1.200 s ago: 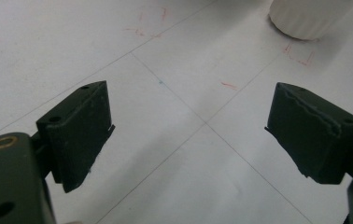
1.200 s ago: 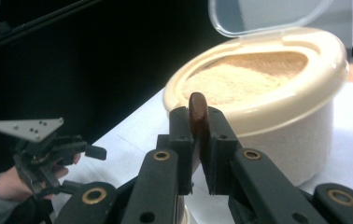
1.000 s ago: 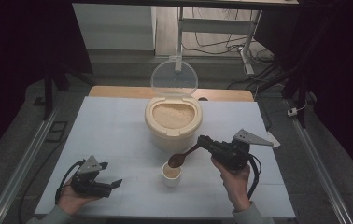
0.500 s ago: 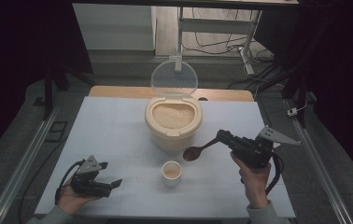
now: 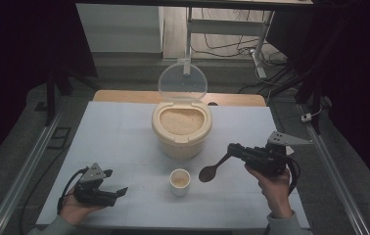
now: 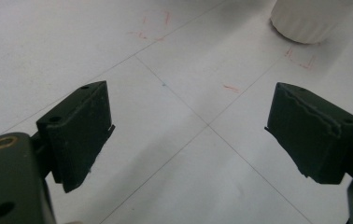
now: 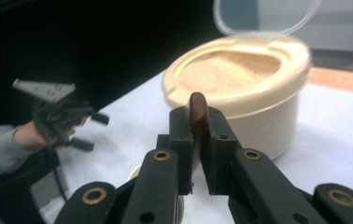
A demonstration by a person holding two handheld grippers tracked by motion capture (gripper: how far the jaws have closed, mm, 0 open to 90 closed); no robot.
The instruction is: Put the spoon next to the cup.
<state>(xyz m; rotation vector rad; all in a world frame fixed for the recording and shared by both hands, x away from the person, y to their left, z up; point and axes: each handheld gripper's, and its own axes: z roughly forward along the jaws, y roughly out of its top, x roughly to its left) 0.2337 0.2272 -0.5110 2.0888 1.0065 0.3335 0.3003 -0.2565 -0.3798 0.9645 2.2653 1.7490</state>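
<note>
On the counter, the cup stands before the rice container; the spoon hangs right of the cup.

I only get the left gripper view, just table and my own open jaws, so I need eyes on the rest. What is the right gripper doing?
Observer: The right gripper is shut on a brown spoon, held above the table right of the small cup.
Operator: Is the spoon loaded?
Observer: I cannot tell; its bowl looks dark in the high view.
Operator: Where would it scoop from?
Observer: A cream tub of pale grain stands behind the cup, its clear lid standing open.
Operator: Anything in the cup?
Observer: Yes, a little pale grain lies inside.
</note>
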